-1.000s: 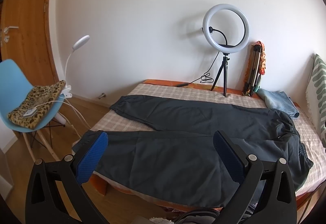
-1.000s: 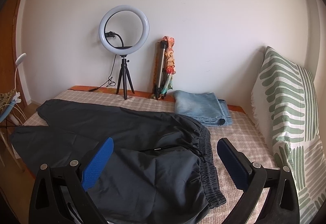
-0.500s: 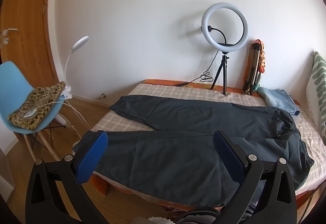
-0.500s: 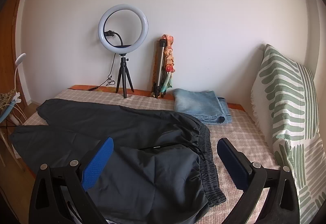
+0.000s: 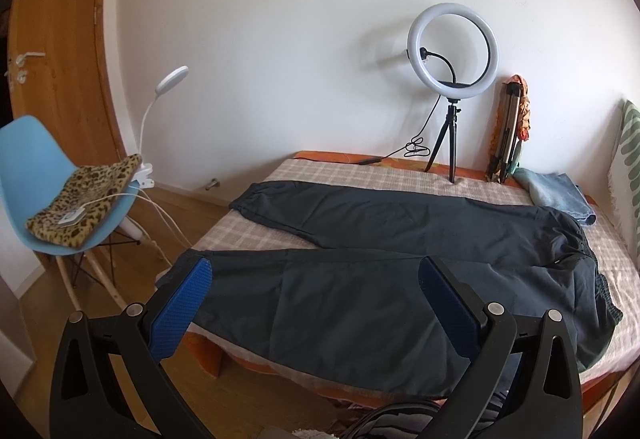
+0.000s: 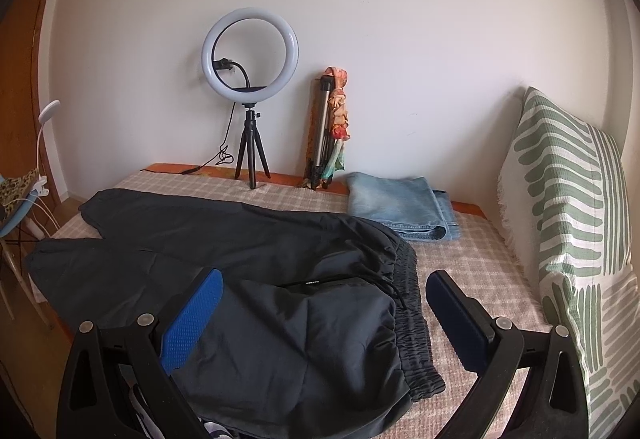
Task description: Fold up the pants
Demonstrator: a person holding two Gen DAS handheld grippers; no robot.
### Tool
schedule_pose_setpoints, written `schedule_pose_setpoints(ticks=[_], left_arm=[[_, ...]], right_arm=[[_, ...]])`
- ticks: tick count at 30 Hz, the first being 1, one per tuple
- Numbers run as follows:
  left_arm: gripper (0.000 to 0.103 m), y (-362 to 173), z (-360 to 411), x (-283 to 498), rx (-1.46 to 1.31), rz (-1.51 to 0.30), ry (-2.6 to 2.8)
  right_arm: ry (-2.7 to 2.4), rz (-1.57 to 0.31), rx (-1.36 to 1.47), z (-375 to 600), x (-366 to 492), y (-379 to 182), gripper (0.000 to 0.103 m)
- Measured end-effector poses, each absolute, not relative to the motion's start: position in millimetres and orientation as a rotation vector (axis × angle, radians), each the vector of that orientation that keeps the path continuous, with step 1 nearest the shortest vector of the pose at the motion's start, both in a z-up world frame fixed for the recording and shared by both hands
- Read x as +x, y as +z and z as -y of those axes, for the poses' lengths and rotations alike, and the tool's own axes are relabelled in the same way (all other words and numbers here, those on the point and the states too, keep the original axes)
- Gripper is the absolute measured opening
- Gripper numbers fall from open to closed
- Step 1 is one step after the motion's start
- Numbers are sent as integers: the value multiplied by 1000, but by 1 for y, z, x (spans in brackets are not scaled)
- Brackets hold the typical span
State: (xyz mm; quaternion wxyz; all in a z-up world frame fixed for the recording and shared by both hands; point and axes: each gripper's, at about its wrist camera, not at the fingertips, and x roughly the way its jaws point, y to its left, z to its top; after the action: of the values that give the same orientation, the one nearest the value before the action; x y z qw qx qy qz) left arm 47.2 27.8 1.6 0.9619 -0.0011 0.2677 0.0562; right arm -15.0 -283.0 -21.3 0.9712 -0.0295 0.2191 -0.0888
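On the bed (image 5: 360, 175), dark pants (image 5: 380, 263) lie spread out flat, both legs stretched toward the foot end and the waistband (image 6: 412, 303) toward the pillow (image 6: 576, 223).

From the left wrist camera the whole length of both legs shows, with the cuffs near the bed's left edge, and beyond them a blue chair (image 5: 28, 175) carrying a leopard-print pad (image 5: 84, 207), a white clip lamp (image 5: 168, 87) and a wooden door (image 5: 56, 51). The right wrist camera looks instead at the waist end: the gathered elastic band, a drawstring, and the green-and-white striped pillow standing against the wall, which the other view only catches at its edge. Folded jeans (image 6: 400, 207) lie just beyond the waistband, apart from the pants.

The left gripper (image 5: 316, 279) hangs above the near leg with its blue pads spread wide, holding nothing and touching nothing. The right gripper (image 6: 324, 295) hovers over the hip area, likewise spread wide and empty.

A checked cover lies on the bed. At the far edge, against the white wall, stand a ring light (image 5: 452, 51) on a small tripod and a folded tripod (image 6: 324, 135) with a coloured scarf tied to it.
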Motion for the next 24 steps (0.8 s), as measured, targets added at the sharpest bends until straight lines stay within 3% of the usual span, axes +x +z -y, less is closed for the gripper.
schedule_pose_setpoints(ticks=[7, 11, 13, 24], left_arm=[[103, -22, -57, 39, -56, -579, 82], [102, -32, -76, 33, -69, -580, 71], [95, -38, -83, 33, -60, -594, 84], [69, -86, -116, 46, -128, -722, 78]], right_arm=[[-117, -443, -104, 281, -29, -32, 101], [-33, -513, -137, 284, -28, -52, 88], [0, -546, -175, 285, -29, -64, 81], [192, -685, -327, 269, -40, -141, 76]])
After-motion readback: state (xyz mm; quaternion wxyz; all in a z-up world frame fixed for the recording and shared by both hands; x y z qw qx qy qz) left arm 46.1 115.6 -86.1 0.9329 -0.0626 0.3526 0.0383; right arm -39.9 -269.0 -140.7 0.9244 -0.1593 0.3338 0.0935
